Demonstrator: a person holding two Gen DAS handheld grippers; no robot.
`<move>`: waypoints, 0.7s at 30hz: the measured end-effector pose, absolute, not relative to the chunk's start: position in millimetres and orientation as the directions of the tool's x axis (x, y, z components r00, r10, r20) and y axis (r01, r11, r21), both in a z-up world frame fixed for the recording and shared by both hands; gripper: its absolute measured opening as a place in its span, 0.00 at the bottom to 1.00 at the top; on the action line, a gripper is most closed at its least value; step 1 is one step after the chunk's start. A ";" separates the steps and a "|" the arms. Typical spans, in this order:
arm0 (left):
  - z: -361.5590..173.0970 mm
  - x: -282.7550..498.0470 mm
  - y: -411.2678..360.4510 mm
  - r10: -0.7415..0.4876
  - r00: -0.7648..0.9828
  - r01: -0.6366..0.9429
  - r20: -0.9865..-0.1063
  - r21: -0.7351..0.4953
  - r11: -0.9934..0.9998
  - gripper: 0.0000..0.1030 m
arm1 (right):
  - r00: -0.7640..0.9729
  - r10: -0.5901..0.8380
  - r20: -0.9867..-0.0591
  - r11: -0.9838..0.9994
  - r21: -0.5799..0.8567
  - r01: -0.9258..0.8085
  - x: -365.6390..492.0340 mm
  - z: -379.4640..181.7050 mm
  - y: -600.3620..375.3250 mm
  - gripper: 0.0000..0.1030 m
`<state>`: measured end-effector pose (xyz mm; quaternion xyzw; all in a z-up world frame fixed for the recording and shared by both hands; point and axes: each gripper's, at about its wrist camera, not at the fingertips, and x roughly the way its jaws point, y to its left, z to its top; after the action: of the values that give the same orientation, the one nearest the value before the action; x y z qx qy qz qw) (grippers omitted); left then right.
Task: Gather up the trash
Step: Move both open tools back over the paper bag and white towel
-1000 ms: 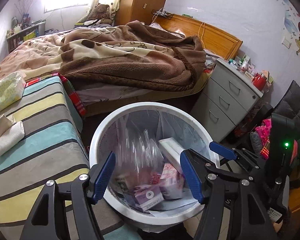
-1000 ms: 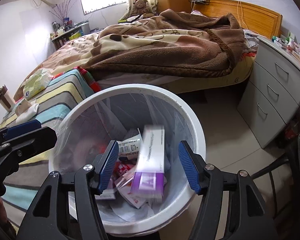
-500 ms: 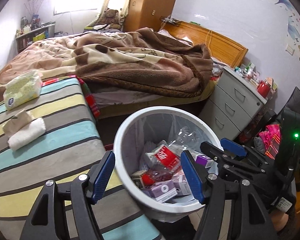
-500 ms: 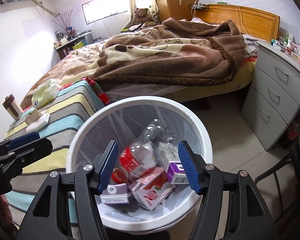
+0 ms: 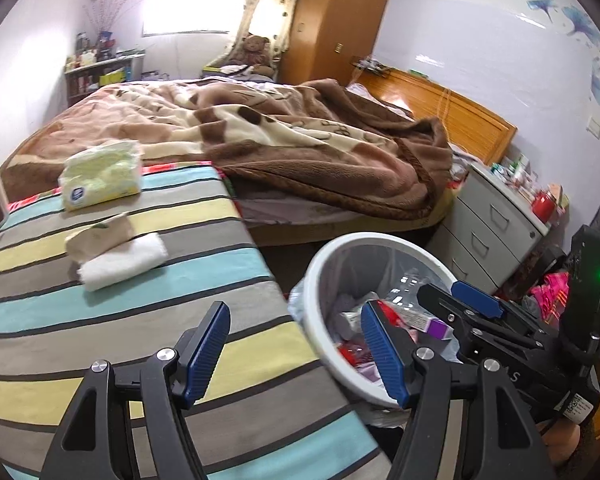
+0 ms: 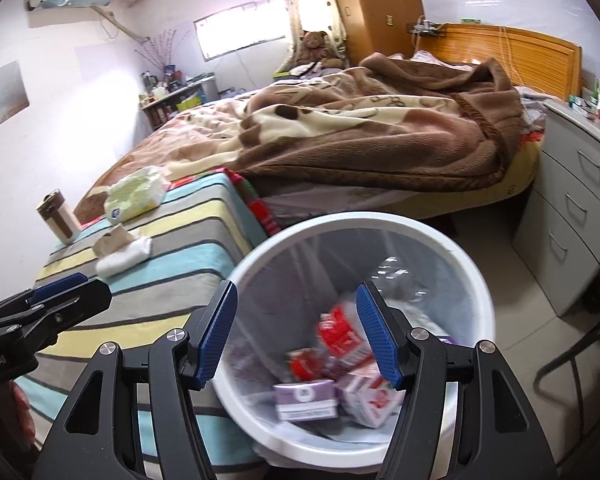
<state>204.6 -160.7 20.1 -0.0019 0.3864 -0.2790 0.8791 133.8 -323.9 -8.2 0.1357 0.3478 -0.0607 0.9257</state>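
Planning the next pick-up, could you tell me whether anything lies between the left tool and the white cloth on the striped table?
Nothing visible does: only bare striped tabletop separates the open left tool from the white cloth. A beige packet lies against the cloth's far side, beyond it.

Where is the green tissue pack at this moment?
In the left wrist view the green tissue pack lies at the far left of the striped surface, beyond the white folded cloth and next to the bed.
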 end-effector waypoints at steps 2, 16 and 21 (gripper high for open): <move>19.6 208.0 -150.6 -0.479 0.557 0.470 -0.678 -0.218 0.855 0.66 | 0.755 -0.005 -0.656 0.959 0.211 0.190 136.8 -8.5 -316.5 0.62; 11.2 236.1 -64.2 -0.380 0.629 0.327 -0.679 -0.213 0.921 0.66 | 0.735 0.083 -0.673 0.971 0.221 0.093 169.0 -19.3 -267.4 0.62; 8.4 251.0 -37.6 -0.361 0.634 0.292 -0.684 -0.220 0.931 0.66 | 0.716 0.120 -0.687 0.970 0.235 0.063 181.5 -25.9 -251.4 0.62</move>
<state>251.0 -37.6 8.4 -0.0442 0.3874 -0.1807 0.9029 181.5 -251.4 -25.9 0.1216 0.3763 0.0154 0.9184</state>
